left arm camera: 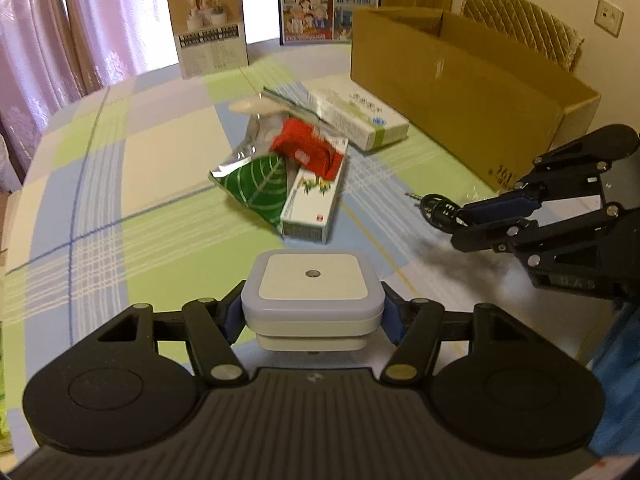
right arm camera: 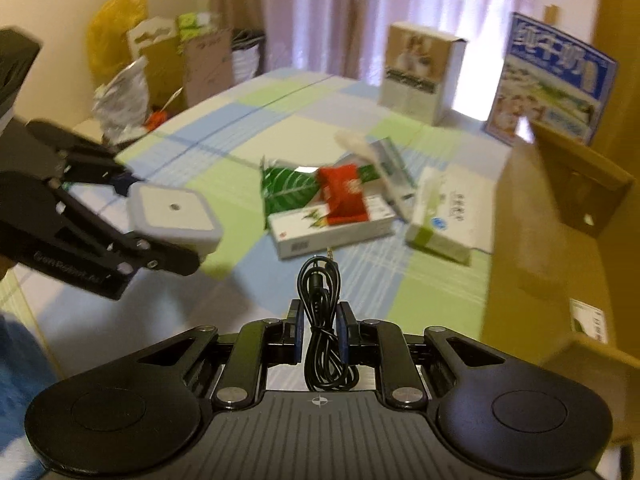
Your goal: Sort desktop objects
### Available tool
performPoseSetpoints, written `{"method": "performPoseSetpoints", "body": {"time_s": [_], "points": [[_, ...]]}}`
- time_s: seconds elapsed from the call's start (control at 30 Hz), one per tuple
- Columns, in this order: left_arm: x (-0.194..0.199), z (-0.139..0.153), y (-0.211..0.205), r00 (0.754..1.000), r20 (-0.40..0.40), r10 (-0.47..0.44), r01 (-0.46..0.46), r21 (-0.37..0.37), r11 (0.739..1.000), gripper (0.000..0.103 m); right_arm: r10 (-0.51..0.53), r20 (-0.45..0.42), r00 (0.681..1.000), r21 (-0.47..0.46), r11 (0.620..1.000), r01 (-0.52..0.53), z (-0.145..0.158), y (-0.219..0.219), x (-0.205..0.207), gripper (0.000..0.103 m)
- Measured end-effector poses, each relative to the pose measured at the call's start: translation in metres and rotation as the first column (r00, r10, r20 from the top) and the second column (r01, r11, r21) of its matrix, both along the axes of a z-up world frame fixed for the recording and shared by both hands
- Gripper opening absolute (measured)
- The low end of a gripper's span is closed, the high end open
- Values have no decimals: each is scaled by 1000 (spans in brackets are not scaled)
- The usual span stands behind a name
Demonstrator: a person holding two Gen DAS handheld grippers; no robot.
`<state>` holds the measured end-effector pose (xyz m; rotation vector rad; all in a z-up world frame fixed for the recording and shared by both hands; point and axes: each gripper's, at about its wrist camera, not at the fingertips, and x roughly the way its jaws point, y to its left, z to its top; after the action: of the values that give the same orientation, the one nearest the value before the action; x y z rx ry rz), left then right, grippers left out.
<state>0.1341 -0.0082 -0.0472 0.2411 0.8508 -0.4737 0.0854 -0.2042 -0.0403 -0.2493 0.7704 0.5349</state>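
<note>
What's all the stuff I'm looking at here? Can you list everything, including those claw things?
night light: one, white and square, held in the left claw
coiled cable: one, black, pinched in the right claw
red packet: one, on top of the pile at mid-table
green leaf-print pouch: one, at the pile's near edge
long white cartons: two, one under the red packet, one nearer the big box
cardboard box: one, brown, open, on the table's right side
upright printed boxes: two, tan and blue, at the far edge
checked tablecloth: green, blue, cream
left gripper: black, shut on night light
right gripper: black, shut on cable
</note>
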Motion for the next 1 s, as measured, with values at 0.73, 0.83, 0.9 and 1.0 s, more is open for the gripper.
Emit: {"method": "performPoseSetpoints", "body": {"time_s": [0.73, 0.83, 0.9, 1.0], "points": [[-58, 86, -93, 995, 91, -51, 62, -115, 991, 60, -324, 54, 944, 95, 943, 318, 88, -132, -54, 13], [-59, 96, -116, 991, 105, -81, 95, -131, 987, 60, -358, 70, 931, 107, 931, 350, 96, -151, -53, 13], [-59, 102, -131, 988, 116, -99, 115, -140, 984, 60, -379, 79, 922, 119, 922, 369, 101, -163, -50, 13], [-55, 112, -153, 984, 130, -123, 142, -150, 978, 60, -400, 95, 912, 128, 913, 387, 110, -179, -45, 13]]}}
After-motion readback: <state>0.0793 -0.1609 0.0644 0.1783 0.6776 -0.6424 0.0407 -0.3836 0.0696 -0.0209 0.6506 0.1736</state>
